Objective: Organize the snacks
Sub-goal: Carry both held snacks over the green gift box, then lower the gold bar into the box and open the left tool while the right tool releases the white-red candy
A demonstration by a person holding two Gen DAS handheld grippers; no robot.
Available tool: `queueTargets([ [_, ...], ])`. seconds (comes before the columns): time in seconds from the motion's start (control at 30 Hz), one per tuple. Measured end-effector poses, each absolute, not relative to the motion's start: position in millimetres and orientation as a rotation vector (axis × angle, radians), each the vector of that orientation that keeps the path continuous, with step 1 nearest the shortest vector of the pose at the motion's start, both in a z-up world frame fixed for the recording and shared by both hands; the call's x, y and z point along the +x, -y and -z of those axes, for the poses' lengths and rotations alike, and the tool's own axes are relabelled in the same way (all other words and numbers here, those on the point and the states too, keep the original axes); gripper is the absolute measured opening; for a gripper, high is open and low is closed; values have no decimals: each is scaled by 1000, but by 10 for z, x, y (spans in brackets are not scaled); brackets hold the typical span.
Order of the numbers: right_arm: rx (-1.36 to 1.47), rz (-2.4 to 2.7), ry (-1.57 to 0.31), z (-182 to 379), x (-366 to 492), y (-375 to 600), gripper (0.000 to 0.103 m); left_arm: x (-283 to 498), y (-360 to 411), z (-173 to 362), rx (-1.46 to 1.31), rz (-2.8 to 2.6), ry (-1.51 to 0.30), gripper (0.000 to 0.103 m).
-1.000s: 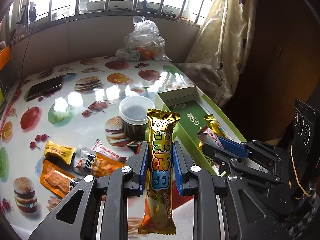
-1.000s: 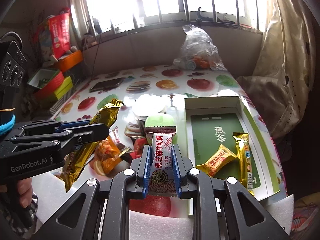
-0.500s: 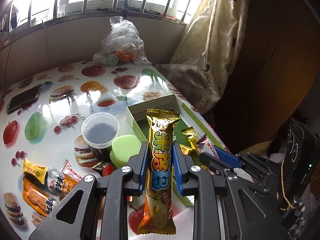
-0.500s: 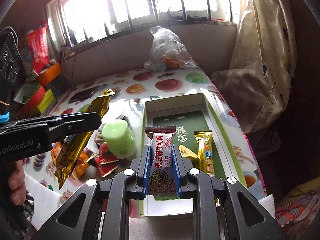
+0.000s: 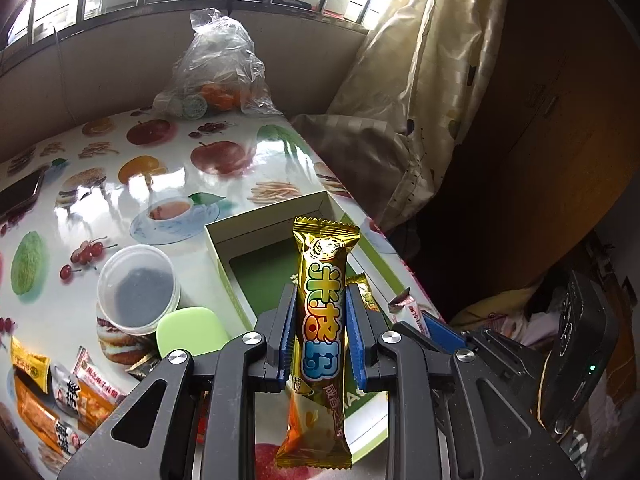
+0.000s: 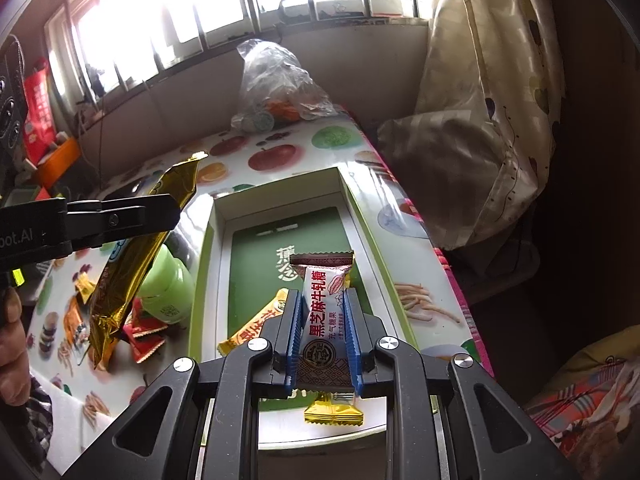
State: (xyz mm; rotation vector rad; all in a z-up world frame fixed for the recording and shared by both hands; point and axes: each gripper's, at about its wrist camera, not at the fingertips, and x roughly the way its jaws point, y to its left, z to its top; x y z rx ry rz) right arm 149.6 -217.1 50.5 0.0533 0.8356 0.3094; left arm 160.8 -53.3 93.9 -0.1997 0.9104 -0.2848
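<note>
- Left gripper [image 5: 320,330] clamped on a long gold snack bar [image 5: 322,320], held upright above the near end of the green box [image 5: 224,264].
- Right gripper [image 6: 322,330] clamped on a white nougat candy [image 6: 322,312], over the box's near half.
- Only in the right wrist view: box floor with an orange-yellow packet [image 6: 250,330] at 9 o'clock of the candy and a gold packet [image 6: 334,414] at 6 o'clock, under the fingers; a hand [image 6: 12,352] at the far left edge.
- Only in the left wrist view: clear tub with dark contents [image 5: 136,284] at 9 o'clock of the bar, a phone [image 5: 20,192] at the far left edge, loose packets [image 5: 64,388] at 8 o'clock.
- Green-lidded jar [image 6: 166,284] just beside the box's left wall, partly hidden by the gold bar.
- Plastic bag of fruit [image 5: 218,72] at 12 o'clock, against the sill wall.
- Table edge just right of the box; curtain [image 6: 488,100] at 2 o'clock beyond it.
- Far half of the box floor bare and green.
</note>
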Motion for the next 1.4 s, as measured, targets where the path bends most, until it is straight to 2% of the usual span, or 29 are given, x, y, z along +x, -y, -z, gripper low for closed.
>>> queueTargets([
  [0.53,21,-280,-876,-273,1656,2143,19,1962,723,-456,-224,256,-1024,24],
  [1.07,9,-277,-861,-248,1634,2164,20,2032,803,-243,-225,239,-1081,24],
  [1.27,-5,-280,-872,-227,1640,2141,26,2041,805,-213,-212,230,-1092,25],
  [1.4,-10,-271,-873,-219,1631,2132,31,2031,822,-212,-204,232,-1093,30],
])
